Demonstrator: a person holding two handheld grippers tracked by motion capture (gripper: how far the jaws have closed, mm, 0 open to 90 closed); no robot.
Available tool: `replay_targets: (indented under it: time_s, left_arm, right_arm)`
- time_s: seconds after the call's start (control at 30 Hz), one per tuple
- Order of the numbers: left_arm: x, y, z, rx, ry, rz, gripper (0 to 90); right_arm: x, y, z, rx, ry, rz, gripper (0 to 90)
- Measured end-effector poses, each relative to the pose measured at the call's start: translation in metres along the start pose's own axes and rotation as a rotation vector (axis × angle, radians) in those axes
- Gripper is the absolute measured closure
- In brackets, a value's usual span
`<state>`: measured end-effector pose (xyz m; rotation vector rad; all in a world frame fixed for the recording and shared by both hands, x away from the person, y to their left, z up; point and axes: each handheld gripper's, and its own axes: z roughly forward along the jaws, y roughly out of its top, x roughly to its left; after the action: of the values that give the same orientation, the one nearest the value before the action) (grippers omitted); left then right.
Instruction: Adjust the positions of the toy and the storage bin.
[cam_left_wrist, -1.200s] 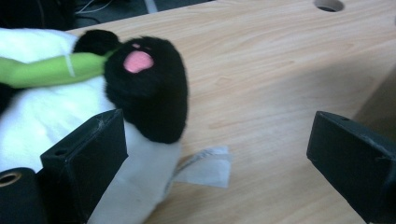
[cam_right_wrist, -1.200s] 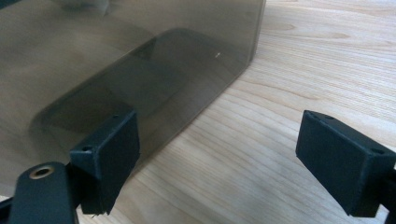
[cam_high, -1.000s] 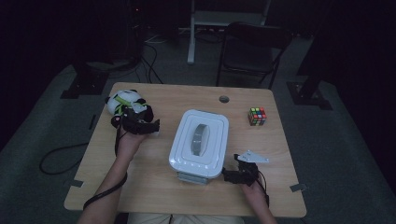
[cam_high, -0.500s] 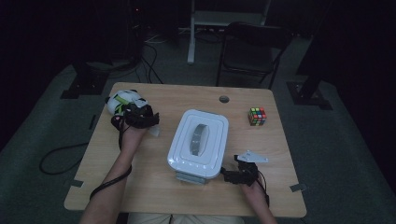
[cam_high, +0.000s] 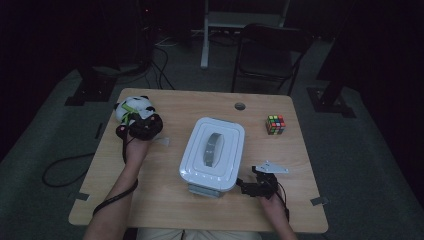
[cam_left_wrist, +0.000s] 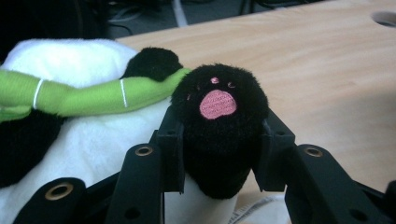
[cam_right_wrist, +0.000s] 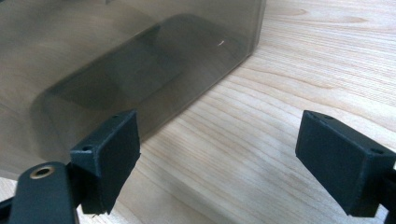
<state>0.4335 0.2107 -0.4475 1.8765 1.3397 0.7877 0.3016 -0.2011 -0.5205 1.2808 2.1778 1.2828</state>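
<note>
A white lidded box (cam_high: 212, 155) is seen at the centre of the bench (cam_high: 165, 200), long axis running 12 to 6 o'clock; a grey handle is set in the lid's recess. The lid is on, so contents can't be told from the high view. In the right gripper view the box's lower wall (cam_right_wrist: 140, 56) is shown as smoky, see-thru plastic; nothing definite is made out inside.

The plush panda (cam_high: 132, 107) is found at approx. 10 o'clock from the box, near the bench's far-left corner. Its body is white w/ black limbs, and a green band (cam_left_wrist: 93, 95) w/ thin white rings is laid across it. One black paw (cam_left_wrist: 217, 126), stitched w/ a pink pad, is caught between the fingers of the left gripper (cam_left_wrist: 217, 149): the fingers have just been closing and are now pressed against both sides of the paw, partly shut, fur bulging above them. In the high view the left gripper (cam_high: 142, 127) is seen at the panda's 5 o'clock edge.

The right gripper (cam_high: 250, 186) is held at approx. 4 o'clock from the box, just beside its near-right corner. Its fingers (cam_right_wrist: 109, 154) are spread wide, w/ bare bench between them; nothing is gripped.

A colour cube (cam_high: 275, 124) is set at approx. 2 o'clock from the box, well apart.
</note>
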Motion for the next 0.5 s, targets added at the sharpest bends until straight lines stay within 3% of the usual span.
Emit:
replay_targets:
  time_s: [0.5]
  left_arm:
    - [-0.003, -0.034, -0.054, 0.038, -0.172, 0.149, 64.3]
  right_arm:
    - [-0.005, 0.000, -0.004, 0.006, -0.021, 0.022, 14.0]
